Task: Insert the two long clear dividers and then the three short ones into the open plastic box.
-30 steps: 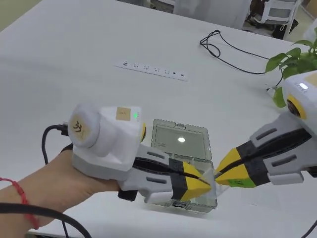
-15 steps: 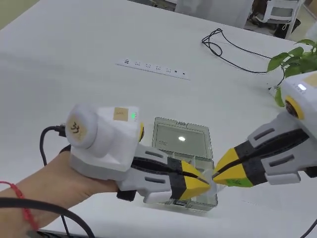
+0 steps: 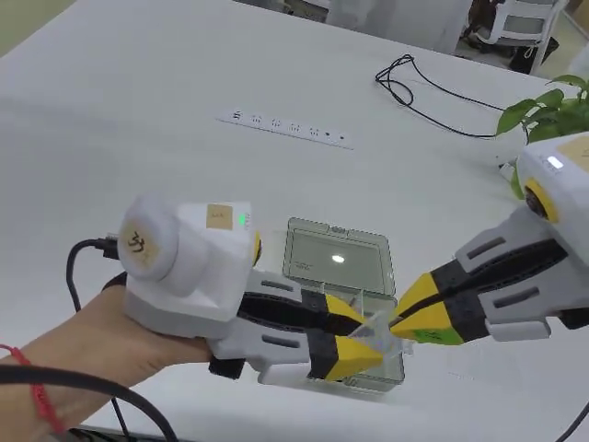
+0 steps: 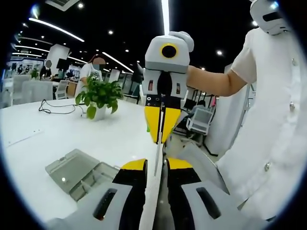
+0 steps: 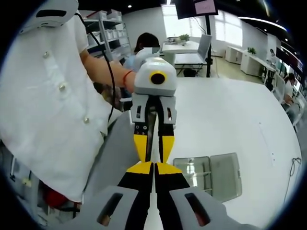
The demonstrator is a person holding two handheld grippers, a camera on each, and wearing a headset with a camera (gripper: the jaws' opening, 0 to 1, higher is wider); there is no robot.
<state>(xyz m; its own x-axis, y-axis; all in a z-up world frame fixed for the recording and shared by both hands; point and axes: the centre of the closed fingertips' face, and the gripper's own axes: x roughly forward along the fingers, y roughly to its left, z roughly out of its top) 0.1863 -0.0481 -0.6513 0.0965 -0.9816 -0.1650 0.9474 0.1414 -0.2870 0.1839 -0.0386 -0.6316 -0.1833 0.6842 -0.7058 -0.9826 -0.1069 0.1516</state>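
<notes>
A thin clear divider (image 3: 375, 328) hangs between the two grippers, just above the open plastic box (image 3: 375, 372), whose lid (image 3: 337, 259) lies flat behind it. My right gripper (image 3: 396, 324) comes in from the right and is shut on the divider. My left gripper (image 3: 368, 336) comes in from the left, open, with its yellow tips either side of the divider. In the left gripper view the divider (image 4: 158, 143) shows edge-on, running from the right gripper (image 4: 160, 139) down into the gap of my left gripper (image 4: 157, 165). The right gripper view has the box (image 5: 211, 175) below.
A white power strip (image 3: 285, 127) lies farther back on the white table (image 3: 138, 110). A black cable (image 3: 414, 92) loops at the back right beside a potted plant (image 3: 543, 115). The table's near edge runs just below the box.
My left gripper's jaws have spread apart around the divider and the gripper has dropped slightly. The right gripper keeps its hold in about the same place.
</notes>
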